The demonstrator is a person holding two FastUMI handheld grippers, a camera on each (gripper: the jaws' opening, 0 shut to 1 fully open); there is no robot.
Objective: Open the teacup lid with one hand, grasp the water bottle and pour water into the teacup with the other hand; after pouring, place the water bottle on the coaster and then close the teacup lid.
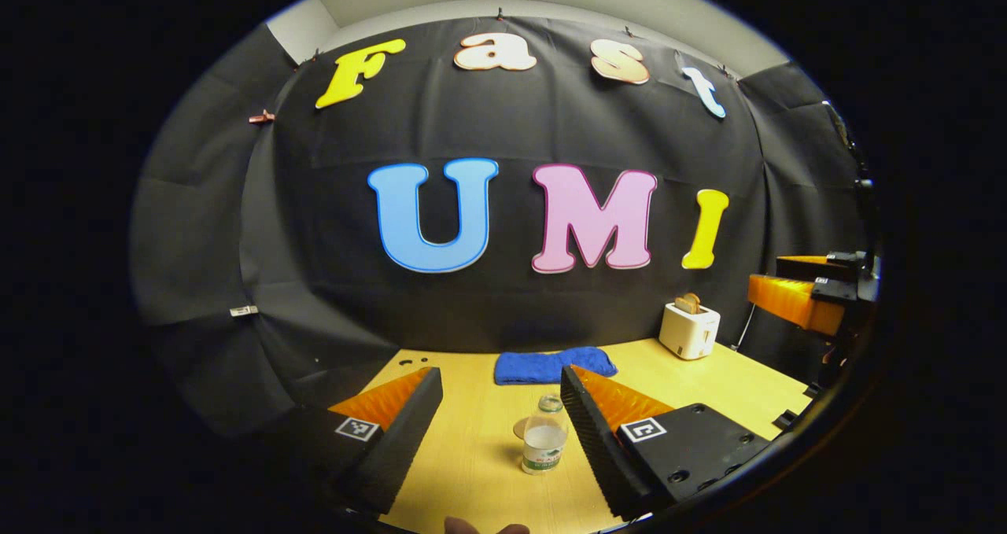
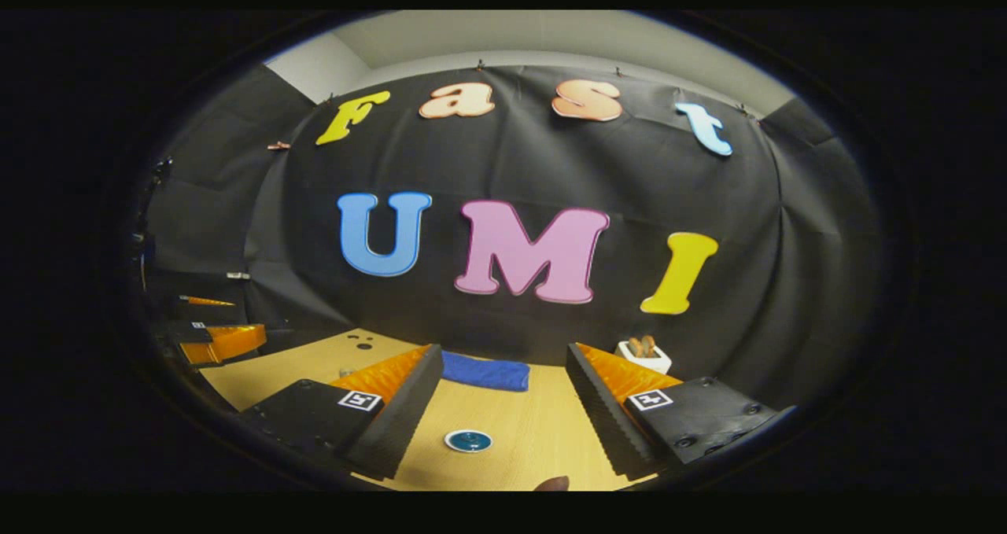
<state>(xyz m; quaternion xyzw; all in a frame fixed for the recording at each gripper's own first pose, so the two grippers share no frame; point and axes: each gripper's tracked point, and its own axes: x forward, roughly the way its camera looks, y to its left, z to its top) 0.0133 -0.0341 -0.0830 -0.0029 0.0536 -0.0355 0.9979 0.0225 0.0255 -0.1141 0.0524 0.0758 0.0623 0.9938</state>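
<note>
Spread wide, pinching nothing: left hand-held gripper [image 1: 499,375], seen in the left gripper view. Likewise spread and empty: right hand-held gripper [image 2: 503,351], seen in the right gripper view.

Straight ahead of the left one, on the near side of the blue cloth [image 1: 551,365], standing upright on the desk [image 1: 472,471]: water bottle [image 1: 544,440]. Long axis vertical, so to be pinched from the side across its width. Lined up slightly toward the right-hand finger, apart from both fingers. Just behind it, toward the blue cloth, a flat tan disc [image 1: 519,428], probably the coaster. Something glassy above the bottle's shoulder; cannot tell whether cap or teacup.

Ahead of the right one, also on the near side of the blue cloth, lying flat between the fingers' lines: a small round dark piece with a pale rim [image 2: 468,440]; possibly the teacup lid from above, not sure. Off to the right of the blue cloth, a toaster [image 1: 689,329], no part of the job.

Judged nearer the bottle: the left. Nothing started yet by the look of it. Next likely: forward and down, centring the bottle in the gap before closing.
</note>
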